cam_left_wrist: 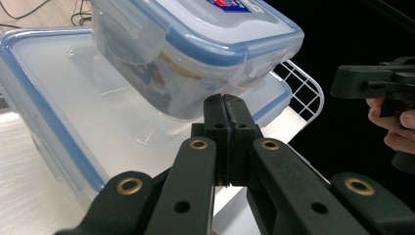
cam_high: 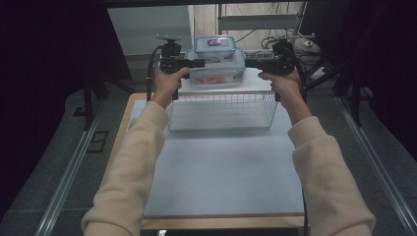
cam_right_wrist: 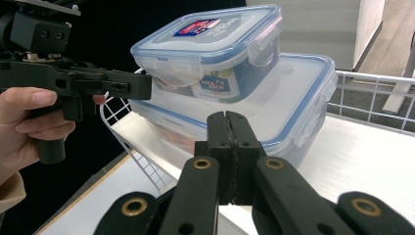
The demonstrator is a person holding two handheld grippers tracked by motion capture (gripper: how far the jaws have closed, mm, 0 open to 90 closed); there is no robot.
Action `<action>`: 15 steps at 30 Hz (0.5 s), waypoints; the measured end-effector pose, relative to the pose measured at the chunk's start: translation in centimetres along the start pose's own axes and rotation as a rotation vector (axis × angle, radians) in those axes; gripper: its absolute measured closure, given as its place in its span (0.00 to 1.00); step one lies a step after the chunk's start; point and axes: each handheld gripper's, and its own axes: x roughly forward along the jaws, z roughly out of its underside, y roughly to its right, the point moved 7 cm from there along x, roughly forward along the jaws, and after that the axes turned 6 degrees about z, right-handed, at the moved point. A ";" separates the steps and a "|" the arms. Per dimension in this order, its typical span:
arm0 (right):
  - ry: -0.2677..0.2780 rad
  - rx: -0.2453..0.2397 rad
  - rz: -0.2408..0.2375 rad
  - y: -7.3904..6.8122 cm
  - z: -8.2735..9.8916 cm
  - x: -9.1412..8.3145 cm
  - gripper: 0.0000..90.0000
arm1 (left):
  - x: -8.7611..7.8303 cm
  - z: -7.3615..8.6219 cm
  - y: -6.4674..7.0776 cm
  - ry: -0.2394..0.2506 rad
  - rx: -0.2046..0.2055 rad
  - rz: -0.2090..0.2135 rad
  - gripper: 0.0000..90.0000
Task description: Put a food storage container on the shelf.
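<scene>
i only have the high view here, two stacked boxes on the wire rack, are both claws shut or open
Observer: Both shut. In the left gripper view the left claw has its pads pressed together with nothing between them.
Operator: and the right one
Observer: Same: the right claw is closed on nothing, pointing at the large box.
Operator: what's on the small box lid
Observer: The small box carries a red and blue label on its lid, and its blue-edged side clip is down.
</scene>
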 end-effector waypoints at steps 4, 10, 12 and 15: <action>-0.001 0.004 -0.003 0.0 0.1 0.1 0.99 | 0.0 0.1 0.2 -0.007 0.003 0.003 1.00; -0.005 0.003 -0.010 -0.1 0.4 0.1 0.99 | -0.8 0.2 0.6 -0.001 0.010 0.000 1.00; -0.006 0.007 -0.015 -0.2 0.5 0.0 0.99 | -1.3 0.4 0.7 -0.003 0.017 -0.004 1.00; -0.004 0.008 -0.025 -0.4 0.7 -0.1 0.99 | -2.2 0.7 1.0 0.002 0.017 0.002 1.00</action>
